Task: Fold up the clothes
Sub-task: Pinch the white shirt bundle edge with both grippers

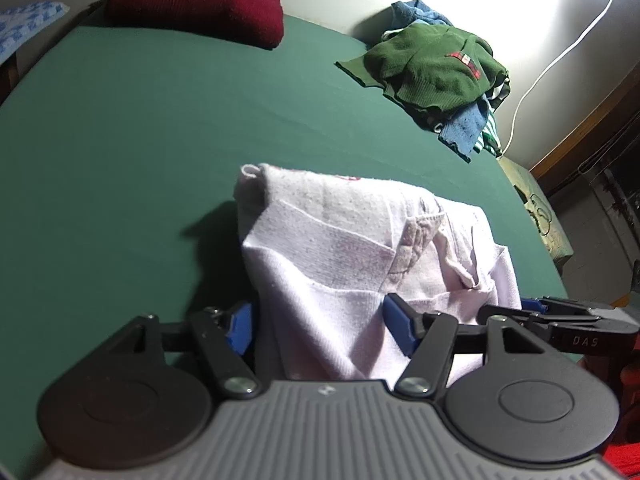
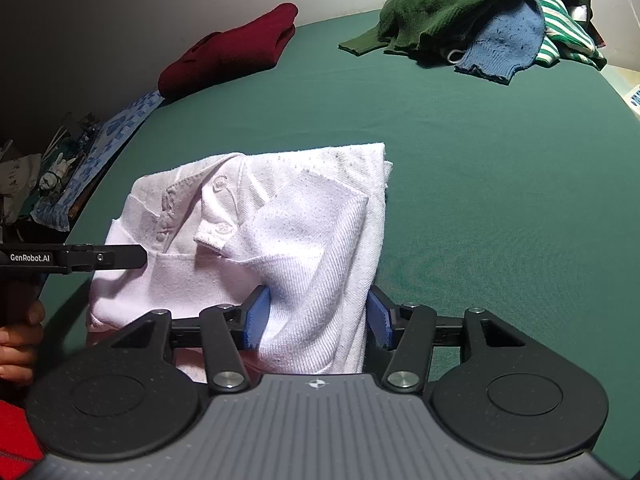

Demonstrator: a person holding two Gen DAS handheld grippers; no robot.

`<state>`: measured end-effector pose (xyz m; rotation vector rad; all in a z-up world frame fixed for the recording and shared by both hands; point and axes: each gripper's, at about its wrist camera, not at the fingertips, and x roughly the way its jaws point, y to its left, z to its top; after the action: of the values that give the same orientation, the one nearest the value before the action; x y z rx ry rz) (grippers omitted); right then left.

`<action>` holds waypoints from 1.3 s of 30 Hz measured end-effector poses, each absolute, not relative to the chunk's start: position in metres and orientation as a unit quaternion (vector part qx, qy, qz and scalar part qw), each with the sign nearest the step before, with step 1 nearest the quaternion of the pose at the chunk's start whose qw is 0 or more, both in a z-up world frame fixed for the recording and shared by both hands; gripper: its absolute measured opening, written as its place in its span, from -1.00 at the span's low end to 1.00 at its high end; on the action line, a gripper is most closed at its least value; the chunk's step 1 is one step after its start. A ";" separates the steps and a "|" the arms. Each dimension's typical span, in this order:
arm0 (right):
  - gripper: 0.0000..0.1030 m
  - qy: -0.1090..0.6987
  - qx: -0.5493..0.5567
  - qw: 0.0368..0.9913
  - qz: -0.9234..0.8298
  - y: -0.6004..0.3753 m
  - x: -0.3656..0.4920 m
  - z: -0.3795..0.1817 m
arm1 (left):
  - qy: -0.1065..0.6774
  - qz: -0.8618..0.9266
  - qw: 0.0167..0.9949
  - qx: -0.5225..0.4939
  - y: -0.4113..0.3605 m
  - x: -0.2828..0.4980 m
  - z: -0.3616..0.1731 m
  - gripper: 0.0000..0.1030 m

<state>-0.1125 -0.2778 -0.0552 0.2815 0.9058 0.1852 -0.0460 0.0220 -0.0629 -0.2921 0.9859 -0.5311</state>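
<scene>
Two grippers, left gripper and right gripper, each clamped on one folded white shirt, one maroon sweater

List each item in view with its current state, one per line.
White shirt: folded, on the green sheet, near edge between both grippers' pads.
Red sweater: folded, far corner.
Clothes pile: unfolded heap, green sweater on top.
Left gripper: shut on the white shirt.
Right gripper: shut on the white shirt.
</scene>
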 end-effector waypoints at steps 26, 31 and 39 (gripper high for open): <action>0.03 0.427 0.129 0.891 0.082 -0.275 -0.116 -0.056 | 0.470 -0.234 0.822 -0.221 0.048 -0.037 -0.074 -0.39; 0.06 0.424 0.134 0.892 0.086 -0.277 -0.115 -0.056 | 0.466 -0.233 0.825 -0.220 0.048 -0.038 -0.075 -0.26; -0.28 0.426 0.153 0.887 0.084 -0.280 -0.111 -0.057 | 0.468 -0.229 0.826 -0.215 0.046 -0.039 -0.074 -0.51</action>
<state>-0.1113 -0.2797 -0.0565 0.3186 0.8865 0.1756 -0.0395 0.0456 -0.0743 -0.4562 0.9954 -0.4876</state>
